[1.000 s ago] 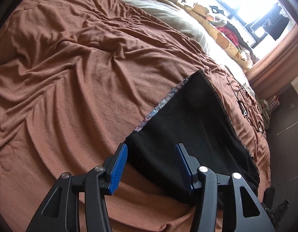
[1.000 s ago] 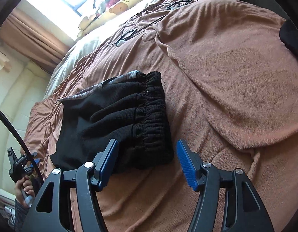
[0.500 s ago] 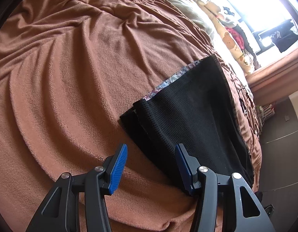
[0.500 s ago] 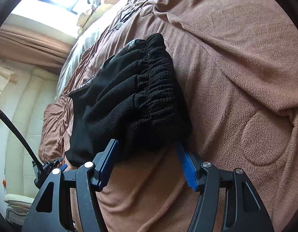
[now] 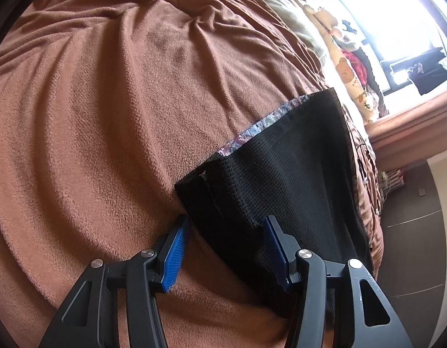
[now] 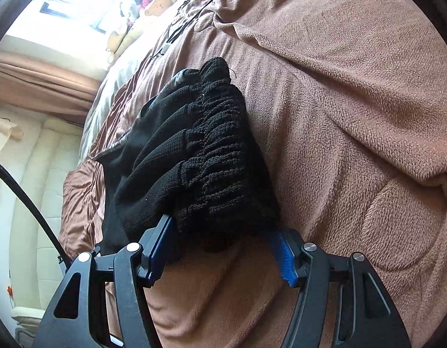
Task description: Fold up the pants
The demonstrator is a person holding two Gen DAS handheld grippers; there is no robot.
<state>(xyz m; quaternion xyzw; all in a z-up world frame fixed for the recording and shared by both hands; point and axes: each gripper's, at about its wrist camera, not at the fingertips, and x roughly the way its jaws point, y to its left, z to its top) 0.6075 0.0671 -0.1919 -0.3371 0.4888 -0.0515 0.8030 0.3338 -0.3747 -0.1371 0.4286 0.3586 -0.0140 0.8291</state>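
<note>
A: Where are the black knitted pants?
B: Folded on the brown fleece blanket; left gripper straddles the near hem corner, right gripper the gathered waistband; both half open, gripping nothing
A: Handling?
B: Soft, light, floppy; pinch all layers at those corners

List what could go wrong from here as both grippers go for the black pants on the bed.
1. The left gripper straddles the layered hem of the pants; closing may catch only the top layer, so the fold slips apart.
2. The right gripper sits low around the bunched waistband, against the brown blanket; it may pinch blanket too.
3. Both are open, so lifting now would leave the pants behind.
</note>
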